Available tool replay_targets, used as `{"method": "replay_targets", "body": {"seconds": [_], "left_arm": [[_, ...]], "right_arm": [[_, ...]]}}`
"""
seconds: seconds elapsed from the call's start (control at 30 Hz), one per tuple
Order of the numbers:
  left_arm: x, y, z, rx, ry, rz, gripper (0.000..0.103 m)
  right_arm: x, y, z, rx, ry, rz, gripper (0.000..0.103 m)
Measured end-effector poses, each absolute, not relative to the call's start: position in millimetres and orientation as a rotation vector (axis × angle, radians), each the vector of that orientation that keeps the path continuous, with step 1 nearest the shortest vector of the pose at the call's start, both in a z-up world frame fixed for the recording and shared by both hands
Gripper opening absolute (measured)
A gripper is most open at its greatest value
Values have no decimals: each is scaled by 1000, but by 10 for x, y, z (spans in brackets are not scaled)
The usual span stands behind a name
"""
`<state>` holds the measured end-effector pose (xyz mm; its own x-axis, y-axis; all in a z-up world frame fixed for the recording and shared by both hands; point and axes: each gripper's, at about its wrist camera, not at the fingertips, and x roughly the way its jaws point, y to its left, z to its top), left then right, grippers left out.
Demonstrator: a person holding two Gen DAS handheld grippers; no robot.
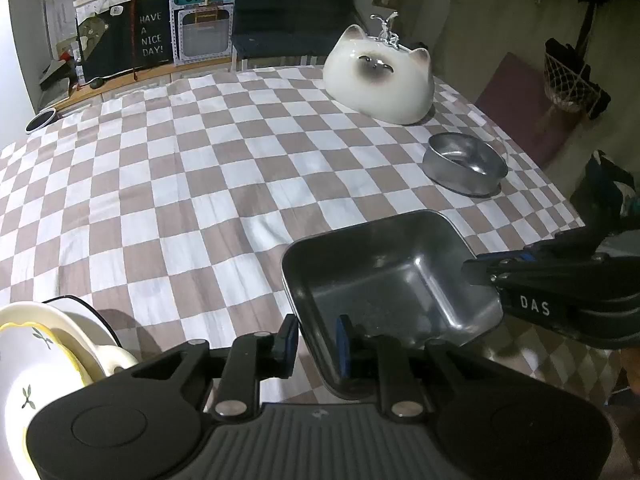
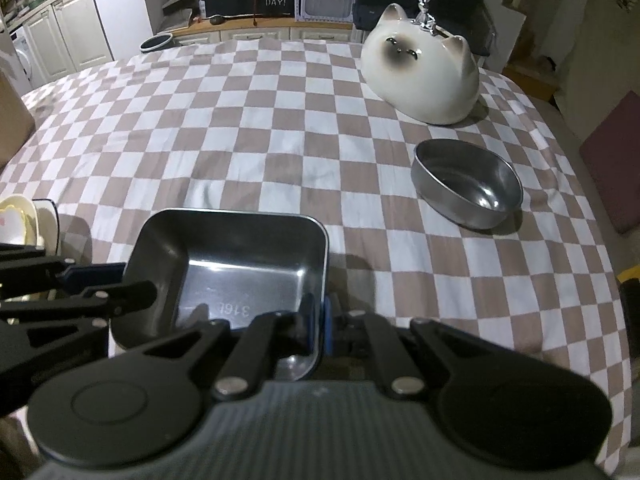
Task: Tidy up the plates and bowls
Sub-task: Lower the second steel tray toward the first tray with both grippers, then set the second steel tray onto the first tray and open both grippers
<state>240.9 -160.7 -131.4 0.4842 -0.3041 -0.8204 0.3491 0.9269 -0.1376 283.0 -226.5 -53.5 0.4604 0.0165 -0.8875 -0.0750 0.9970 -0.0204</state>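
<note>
Checked cloth (image 1: 192, 184) in brown and white covers the whole table, creased in soft folds toward the middle. On it, near the front edge, sits a square steel tray (image 1: 384, 280), the mark 316L legible on its floor in the right wrist view. The right gripper (image 2: 316, 322) is clenched on the tray's right wall, one pad inside and one outside. The left gripper (image 1: 316, 340) straddles the tray's opposite wall with its pads slightly apart from the metal, released. Farther back and to the right an oval steel bowl (image 2: 468, 182) stands alone, and behind it a white cat-shaped ceramic dish (image 2: 424, 68) rests tilted on the cloth. At the near left a stack of cream plates (image 1: 36, 364) with a leaf pattern leans at the table edge. Behind the table runs a wooden counter with white cupboards (image 2: 64, 36), a dark sign reading HAVE A NICE DAY (image 1: 151, 36), and a small round dark dish (image 2: 156, 42).
</note>
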Motion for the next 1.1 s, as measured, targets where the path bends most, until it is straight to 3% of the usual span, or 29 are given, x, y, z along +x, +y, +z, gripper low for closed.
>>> {"method": "replay_targets", "body": {"seconds": [1.1], "left_arm": [[2433,-1539,-1341,54,1022,-368,24]], "right_arm": [[2914,-2210,-689,-116,1160,61,7]]}}
